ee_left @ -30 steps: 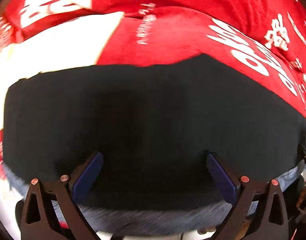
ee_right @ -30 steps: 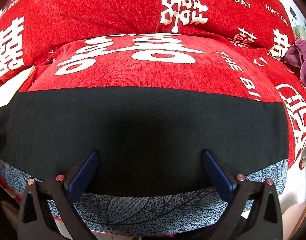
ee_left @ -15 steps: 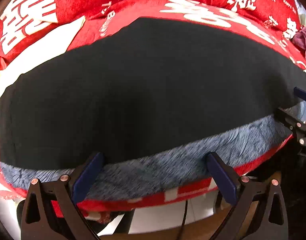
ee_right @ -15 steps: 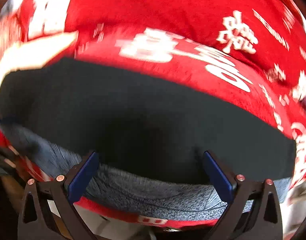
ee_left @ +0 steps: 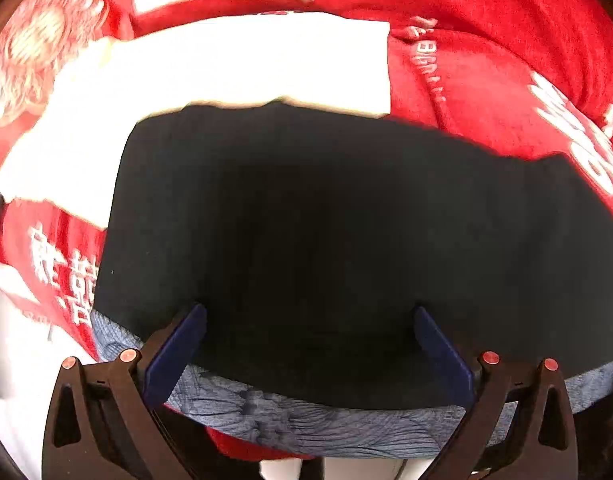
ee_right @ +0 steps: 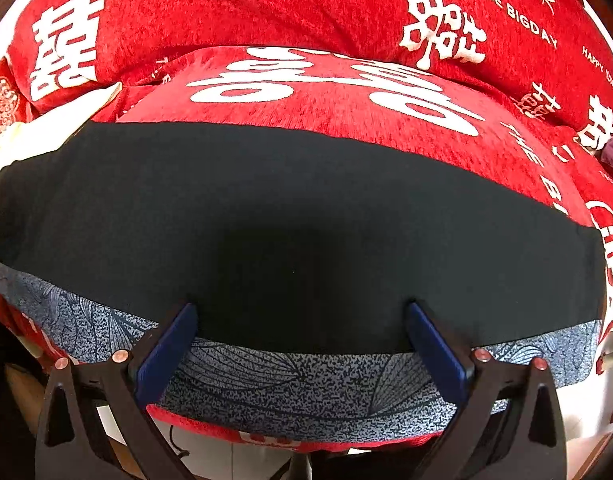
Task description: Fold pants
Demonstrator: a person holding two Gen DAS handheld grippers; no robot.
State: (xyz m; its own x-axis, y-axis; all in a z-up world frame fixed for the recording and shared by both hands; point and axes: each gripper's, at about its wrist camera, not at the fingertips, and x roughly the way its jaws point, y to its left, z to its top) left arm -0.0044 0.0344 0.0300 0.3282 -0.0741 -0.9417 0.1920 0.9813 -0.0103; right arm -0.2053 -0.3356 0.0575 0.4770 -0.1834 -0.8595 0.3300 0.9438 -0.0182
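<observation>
The pants (ee_left: 326,232) lie flat as a wide black band on a red cushion, over a blue-grey leaf-patterned cloth (ee_left: 326,424). They also fill the middle of the right wrist view (ee_right: 290,232). My left gripper (ee_left: 306,316) is open and empty above the pants' near edge, towards their left end. My right gripper (ee_right: 300,314) is open and empty above the near edge, towards the right end.
A red cushion with white lettering (ee_right: 330,84) carries the pants, with a red backrest (ee_right: 266,4) behind. A white cloth (ee_left: 226,68) lies at the pants' left end. The blue-grey cloth (ee_right: 306,384) hangs at the cushion's front edge, floor below.
The left gripper has swung back left and closer over the pants' left end. The right gripper has steadied over the right part. Both stay open.
</observation>
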